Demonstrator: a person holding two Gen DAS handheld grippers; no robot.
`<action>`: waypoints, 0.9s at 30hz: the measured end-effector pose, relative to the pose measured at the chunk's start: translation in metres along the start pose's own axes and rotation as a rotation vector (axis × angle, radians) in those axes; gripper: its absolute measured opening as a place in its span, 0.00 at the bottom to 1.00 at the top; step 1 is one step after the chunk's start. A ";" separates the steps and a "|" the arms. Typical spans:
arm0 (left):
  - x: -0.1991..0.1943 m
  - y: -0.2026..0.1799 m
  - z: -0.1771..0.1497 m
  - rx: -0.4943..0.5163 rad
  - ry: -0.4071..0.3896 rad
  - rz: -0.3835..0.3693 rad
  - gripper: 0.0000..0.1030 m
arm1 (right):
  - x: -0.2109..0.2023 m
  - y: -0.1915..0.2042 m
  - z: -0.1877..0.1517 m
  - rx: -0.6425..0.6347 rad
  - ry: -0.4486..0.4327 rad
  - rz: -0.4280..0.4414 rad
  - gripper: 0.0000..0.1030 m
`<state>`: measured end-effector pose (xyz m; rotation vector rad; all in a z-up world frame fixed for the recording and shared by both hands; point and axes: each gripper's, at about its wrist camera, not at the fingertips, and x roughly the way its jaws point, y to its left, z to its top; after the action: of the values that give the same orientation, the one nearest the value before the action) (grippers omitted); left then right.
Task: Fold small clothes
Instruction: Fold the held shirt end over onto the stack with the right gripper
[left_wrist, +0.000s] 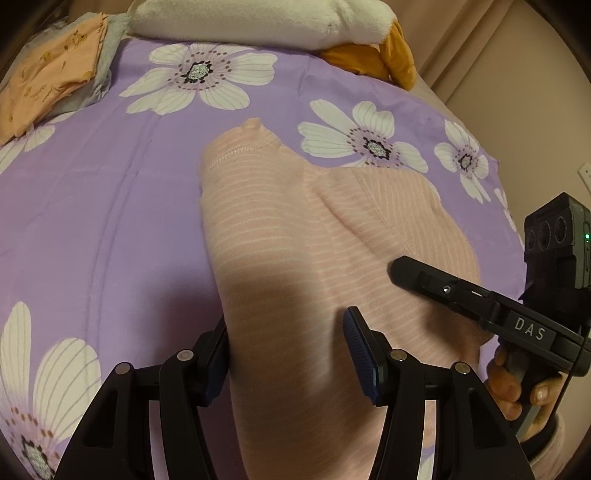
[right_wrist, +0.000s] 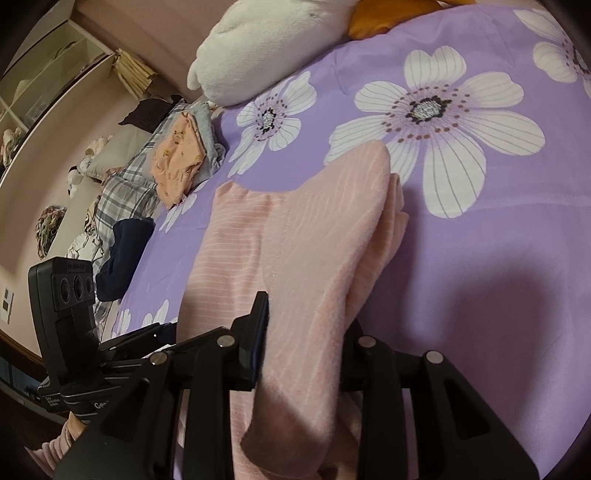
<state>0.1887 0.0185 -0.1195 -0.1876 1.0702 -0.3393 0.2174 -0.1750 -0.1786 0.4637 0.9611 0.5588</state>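
On the purple flowered bedspread (left_wrist: 110, 206) lies the pink striped garment (left_wrist: 280, 236), partly folded, stretching from the near edge toward the middle of the bed. Left gripper (left_wrist: 288, 350) straddles its near end: jaws apart, cloth running between them, the left pad right at the fabric's edge, the right pad sitting on top of it, and whether they actually pinch is hard to say. Over on the right, the right gripper (right_wrist: 306, 332) has a thick fold of the same pink cloth rising between its jaws, both pads against it, so that one is clamped on the garment. A hand (left_wrist: 517, 387) wraps its handle at the near right. Far left, a folded orange printed piece (left_wrist: 51, 81) rests on grey clothing (left_wrist: 107, 51). At the far edge sits a white plush pillow (left_wrist: 251, 22) beside an orange cushion (left_wrist: 373, 59).
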 end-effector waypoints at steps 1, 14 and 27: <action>0.000 0.000 0.000 0.001 0.000 0.002 0.55 | 0.000 -0.001 0.000 0.003 0.000 0.000 0.30; -0.005 0.005 -0.005 0.004 -0.010 0.035 0.55 | -0.006 -0.012 0.000 0.037 -0.001 -0.013 0.34; -0.007 0.003 -0.008 0.017 -0.009 0.057 0.55 | -0.016 -0.021 -0.001 0.038 -0.012 -0.045 0.36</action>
<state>0.1790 0.0242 -0.1188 -0.1430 1.0617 -0.2960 0.2143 -0.2009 -0.1813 0.4777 0.9699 0.4968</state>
